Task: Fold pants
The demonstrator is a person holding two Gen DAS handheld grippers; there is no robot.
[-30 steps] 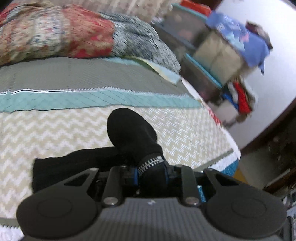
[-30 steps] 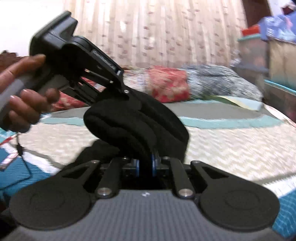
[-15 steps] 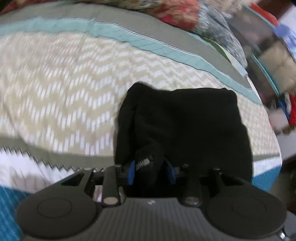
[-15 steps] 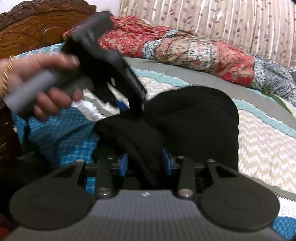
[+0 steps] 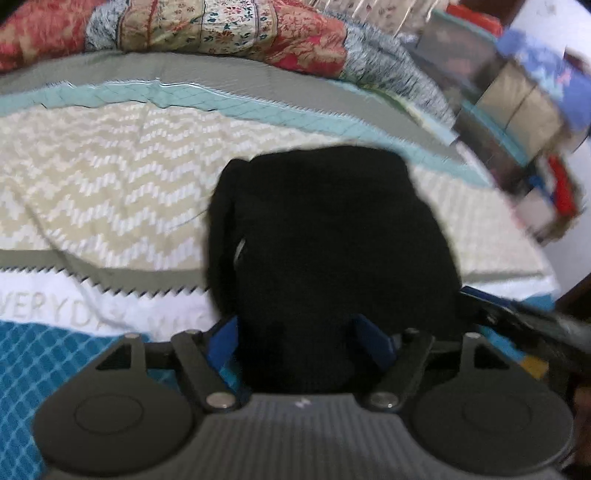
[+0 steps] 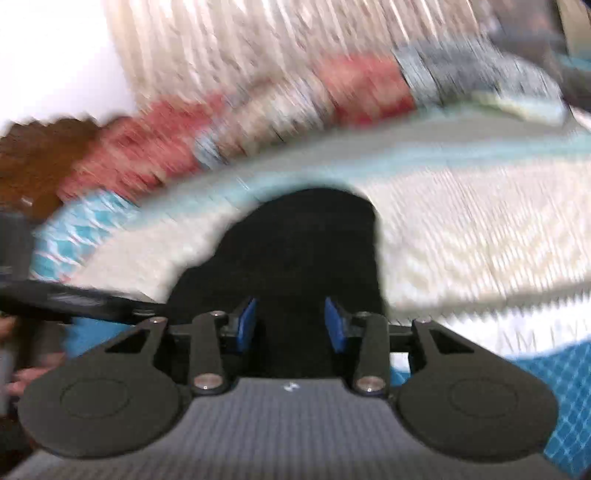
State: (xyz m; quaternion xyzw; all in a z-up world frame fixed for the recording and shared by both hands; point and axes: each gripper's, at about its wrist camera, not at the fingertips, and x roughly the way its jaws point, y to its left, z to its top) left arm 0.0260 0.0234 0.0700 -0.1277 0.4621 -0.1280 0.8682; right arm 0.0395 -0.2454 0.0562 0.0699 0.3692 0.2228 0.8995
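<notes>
While both sets of tongs sit at the near hem of the folded black pants (image 5: 325,236), I treat this as the letting-go step, and the aim is to leave the bundle flat. Nearest to me, the left gripper (image 5: 295,336) has just been spreading its jaws; its blue pads (image 5: 221,338) stand apart with the dark cloth bulging up between them, and I cannot tell whether the fabric brushes them. The right gripper (image 6: 291,325) has just eased inward a little yet is parted too, its pads (image 6: 246,325) showing gaps on either side of the cloth, though that view is badly smeared. I would draw both tools straight back toward me, low and slow, so no hem catches a pad and lifts. Beyond the tongs the pants lie as a compact dark block on the zigzag-patterned bedspread (image 5: 110,192), near its front edge. Farther still run the teal stripe (image 5: 229,99) and the patchwork quilt (image 5: 207,29), well apart from the garment, with stacked storage boxes (image 5: 517,96) at far right.
</notes>
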